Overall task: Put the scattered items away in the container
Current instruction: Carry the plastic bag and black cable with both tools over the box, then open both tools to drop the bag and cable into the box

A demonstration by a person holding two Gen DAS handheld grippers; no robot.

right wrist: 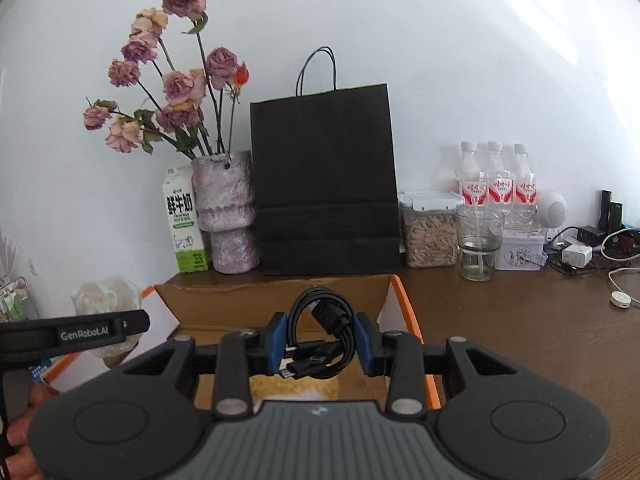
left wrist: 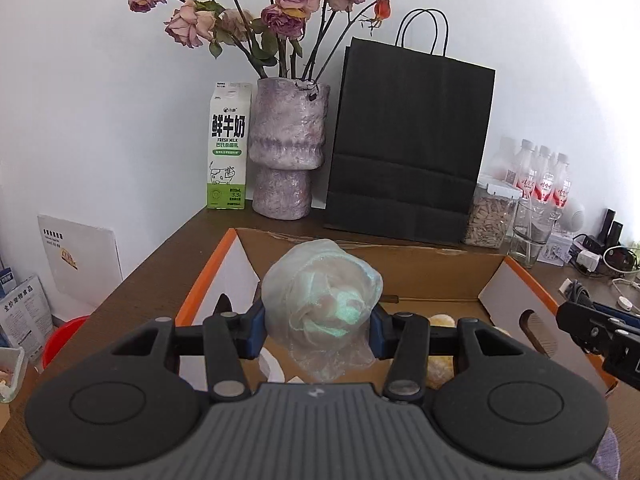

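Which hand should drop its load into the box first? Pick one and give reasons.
Left, probably. The left tongs hold the plastic wad over the middle of the cardboard box. The right tongs grip the black cable nearer the box's front right edge.

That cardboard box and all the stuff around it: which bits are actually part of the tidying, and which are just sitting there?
Part of the tidying:
- cardboard box
- crumpled plastic bag, gripped by the left gripper
- coiled black cable, gripped by the right gripper

Just sitting there:
- milk carton
- vase of dried roses
- black paper bag
- water bottles
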